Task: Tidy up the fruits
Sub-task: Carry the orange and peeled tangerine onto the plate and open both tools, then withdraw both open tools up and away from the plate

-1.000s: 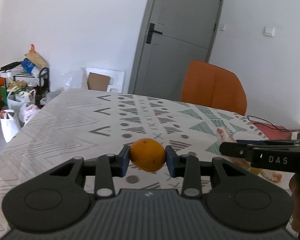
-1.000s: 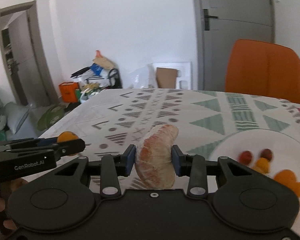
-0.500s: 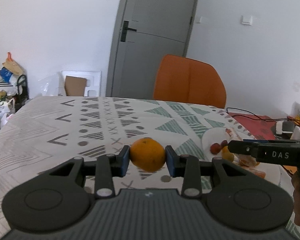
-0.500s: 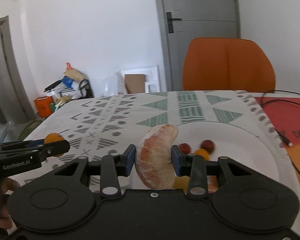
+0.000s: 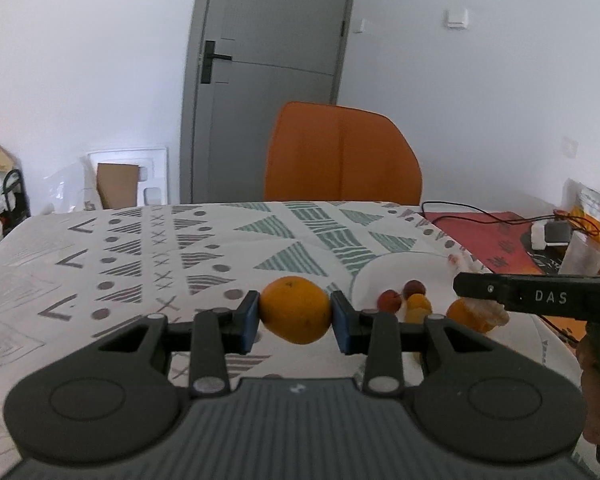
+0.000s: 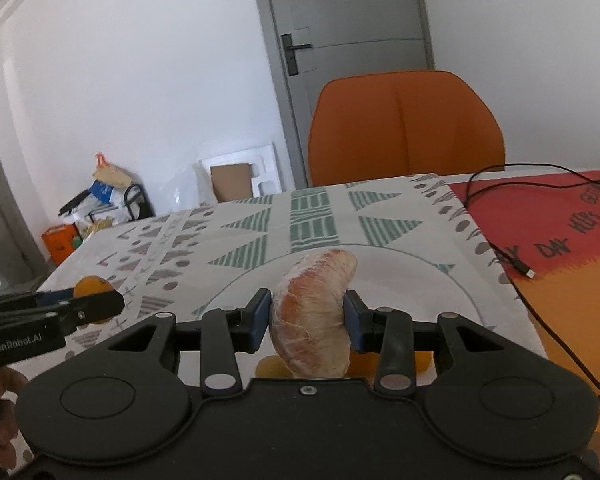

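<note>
My left gripper is shut on a whole orange and holds it above the patterned tablecloth, left of a white plate. The plate holds small red fruits, a small orange fruit and peeled citrus pieces. My right gripper is shut on a peeled grapefruit segment and holds it over the white plate. The left gripper with its orange shows at the left of the right wrist view.
An orange chair stands behind the table. A red mat with a black cable lies right of the plate. A charger and bags sit at the far right. Clutter and bags stand on the floor at left.
Both grippers have swung to the right with their fruit. The right gripper now hangs over the plate. The left gripper has come closer to the plate's left rim.
</note>
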The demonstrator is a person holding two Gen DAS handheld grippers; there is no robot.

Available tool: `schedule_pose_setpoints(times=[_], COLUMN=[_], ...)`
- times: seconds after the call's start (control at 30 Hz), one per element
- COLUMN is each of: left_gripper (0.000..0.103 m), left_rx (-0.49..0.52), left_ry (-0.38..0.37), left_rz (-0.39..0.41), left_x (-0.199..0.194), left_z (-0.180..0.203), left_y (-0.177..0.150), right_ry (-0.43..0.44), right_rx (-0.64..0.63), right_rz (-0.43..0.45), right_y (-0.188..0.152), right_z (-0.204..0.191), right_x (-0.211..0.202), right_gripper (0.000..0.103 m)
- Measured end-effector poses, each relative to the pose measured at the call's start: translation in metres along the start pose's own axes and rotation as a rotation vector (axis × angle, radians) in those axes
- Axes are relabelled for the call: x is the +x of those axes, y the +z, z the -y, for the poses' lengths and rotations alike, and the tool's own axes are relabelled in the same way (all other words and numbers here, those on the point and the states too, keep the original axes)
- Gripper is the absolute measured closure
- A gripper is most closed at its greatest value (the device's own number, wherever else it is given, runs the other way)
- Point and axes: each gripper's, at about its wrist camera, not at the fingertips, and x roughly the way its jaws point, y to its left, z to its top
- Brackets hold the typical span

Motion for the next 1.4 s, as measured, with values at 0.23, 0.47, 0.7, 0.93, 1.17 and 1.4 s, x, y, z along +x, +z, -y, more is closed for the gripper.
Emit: schedule_pose_setpoints(times=[0.23,0.47,0.7,0.93,1.17,1.4], left_gripper=[0.066,0.066,0.065,0.041,0.019,0.014], left_rx=[0.039,0.074,0.092,0.104,0.105,0.094], left_ry=[-0.048,-0.088,-0.1,-0.054,0.026,0.099], left_rz=[-0.013,-0.017,-0.01,-0.002,0.014,0.003], left_x=[0.016,0.025,0.026,0.014,-0.005,-0.026], left_z=[0.022,0.041,0.052,0.046,0.034,0.026], left_y=[0.005,0.008,0.011,0.013,0.011,0.008], right_ry=[-0.029,-0.031,-0.031,-0.016,0.006,0.029], right_rx=[0.044,0.058,0.072,0.076,0.072,0.064], right_rz=[0.031,0.035,0.023,0.021,0.012,0.012], right_y=[0.001,-0.003,-0.008,-0.01,-0.014,-0.017], right_z=[0.022,0.03,0.033,0.03,0.021,0.01], right_x=[-0.017,-0.033,-0.038,-0.04,-0.045,-0.058], right_gripper=[0.06,0.06,0.06,0.059,0.049,0.029])
